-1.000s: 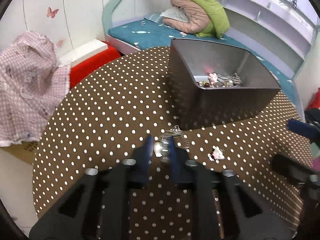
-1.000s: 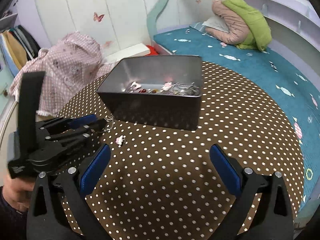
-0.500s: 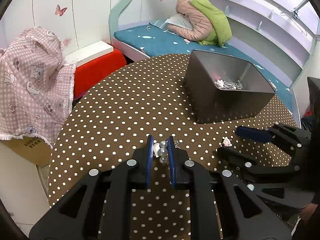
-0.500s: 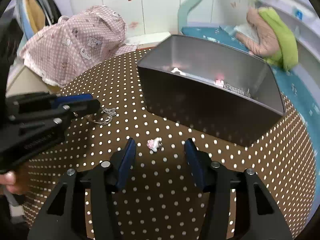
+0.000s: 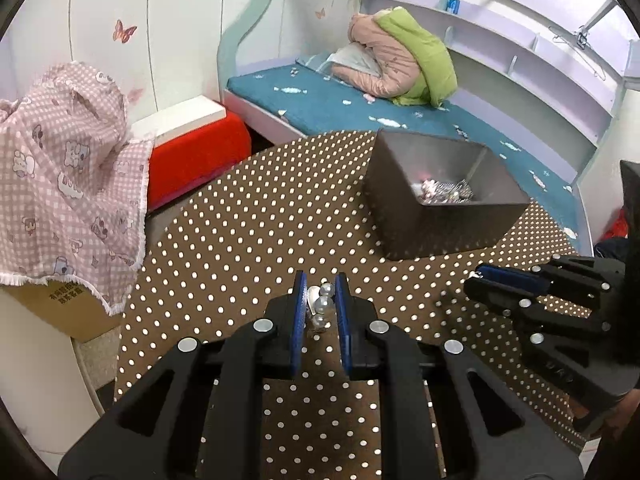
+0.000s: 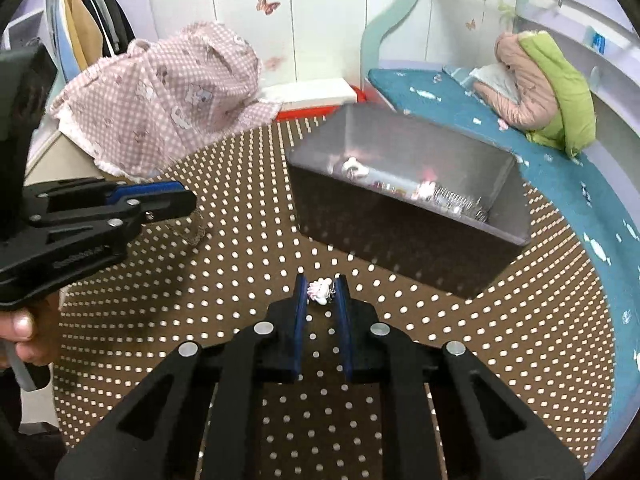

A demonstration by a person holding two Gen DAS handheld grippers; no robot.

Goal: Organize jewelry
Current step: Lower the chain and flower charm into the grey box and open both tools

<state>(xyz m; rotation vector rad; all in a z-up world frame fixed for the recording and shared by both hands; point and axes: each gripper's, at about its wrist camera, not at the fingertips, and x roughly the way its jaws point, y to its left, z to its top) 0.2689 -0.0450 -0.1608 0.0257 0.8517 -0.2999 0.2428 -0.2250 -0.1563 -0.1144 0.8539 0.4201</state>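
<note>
Showing faint printed characters, unreadable, cardboard box (image 5: 68,300) sits beside table (image 5: 248,216).

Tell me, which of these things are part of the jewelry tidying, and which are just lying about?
Part of the job:
- left gripper, shut on a beaded piece
- right gripper, shut on a small pink-white charm
- grey bin holding jewelry

Lying about:
- pink checked cloth
- green-pink jacket
- red cushion

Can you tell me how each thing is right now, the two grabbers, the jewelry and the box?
Left gripper: shut on the bead jewelry.
Right gripper: jaws just closed, shut on the pink charm.
Metal box: open on top, jewelry inside.
Table: covered with a dotted brown cloth.
</note>
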